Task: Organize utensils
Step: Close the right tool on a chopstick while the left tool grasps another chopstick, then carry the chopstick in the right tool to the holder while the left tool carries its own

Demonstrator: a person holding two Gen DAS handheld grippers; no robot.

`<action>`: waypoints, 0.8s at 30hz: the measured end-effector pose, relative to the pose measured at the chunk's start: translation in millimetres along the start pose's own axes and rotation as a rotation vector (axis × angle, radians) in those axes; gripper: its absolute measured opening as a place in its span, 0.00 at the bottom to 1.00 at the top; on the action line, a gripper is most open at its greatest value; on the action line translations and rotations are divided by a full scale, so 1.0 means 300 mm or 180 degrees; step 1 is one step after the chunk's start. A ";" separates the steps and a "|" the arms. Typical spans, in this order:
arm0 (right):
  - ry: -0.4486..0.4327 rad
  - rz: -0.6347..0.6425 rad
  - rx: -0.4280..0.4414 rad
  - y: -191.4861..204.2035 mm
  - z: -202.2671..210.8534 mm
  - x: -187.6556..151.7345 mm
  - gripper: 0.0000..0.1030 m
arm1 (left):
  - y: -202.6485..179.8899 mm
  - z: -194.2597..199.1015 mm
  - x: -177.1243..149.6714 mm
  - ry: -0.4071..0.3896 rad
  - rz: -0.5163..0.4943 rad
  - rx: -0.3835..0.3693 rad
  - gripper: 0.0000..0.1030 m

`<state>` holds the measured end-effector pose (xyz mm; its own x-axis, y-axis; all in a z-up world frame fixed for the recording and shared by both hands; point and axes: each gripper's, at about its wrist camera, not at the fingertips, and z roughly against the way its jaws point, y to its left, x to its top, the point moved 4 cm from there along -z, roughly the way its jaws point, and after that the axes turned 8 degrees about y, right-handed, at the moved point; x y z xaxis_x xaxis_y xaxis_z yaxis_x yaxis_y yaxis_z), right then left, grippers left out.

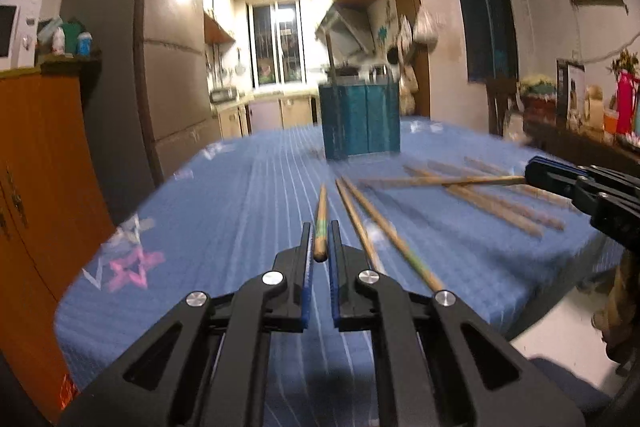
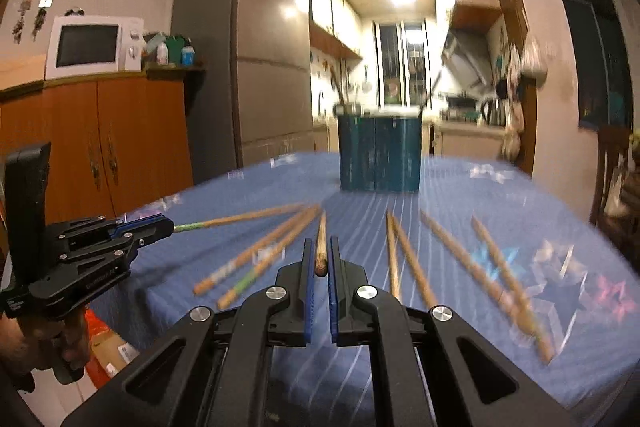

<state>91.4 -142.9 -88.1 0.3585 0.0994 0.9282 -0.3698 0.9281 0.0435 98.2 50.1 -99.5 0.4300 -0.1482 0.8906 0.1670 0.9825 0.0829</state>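
My left gripper [image 1: 320, 241] is shut on a wooden chopstick [image 1: 321, 223] with a green band, held above the blue tablecloth [image 1: 240, 195]. My right gripper [image 2: 320, 255] is shut on another wooden chopstick [image 2: 321, 243]. The right gripper also shows in the left wrist view [image 1: 532, 173] holding its chopstick [image 1: 448, 181], and the left gripper shows in the right wrist view [image 2: 170, 225] holding its chopstick [image 2: 240, 217]. Several loose chopsticks [image 2: 452, 255] lie on the cloth. A teal utensil holder [image 2: 379, 153] stands at the far side with a few sticks in it.
A fridge [image 2: 256, 67], an orange cabinet [image 2: 104, 143] with a microwave [image 2: 92, 47] stand to the left. A wooden chair [image 2: 612, 171] stands at the right. The table's near edge [image 2: 132, 291] lies close to the left gripper. The kitchen doorway lies behind the holder.
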 end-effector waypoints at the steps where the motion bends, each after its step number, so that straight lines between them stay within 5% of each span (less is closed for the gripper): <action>1: -0.0084 0.0053 -0.0008 -0.002 0.017 0.043 0.07 | 0.012 0.011 0.049 -0.0115 -0.0008 0.0022 0.05; 8: -0.0308 0.0224 0.0083 -0.046 -0.011 0.320 0.07 | 0.049 0.007 0.353 -0.0580 -0.0066 0.0022 0.05; 12: -0.0330 0.0312 0.0138 -0.066 -0.073 0.463 0.07 | 0.064 -0.029 0.525 -0.0608 -0.0051 -0.0119 0.05; 24: -0.0318 0.0156 0.0241 -0.150 -0.203 0.663 0.07 | 0.082 -0.124 0.716 -0.0519 0.0072 -0.0305 0.05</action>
<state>231.4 -143.0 72.1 0.2528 0.1044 0.9619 -0.4498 0.8929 0.0213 227.6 38.2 77.2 0.2864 -0.0984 0.9531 0.2460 0.9689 0.0261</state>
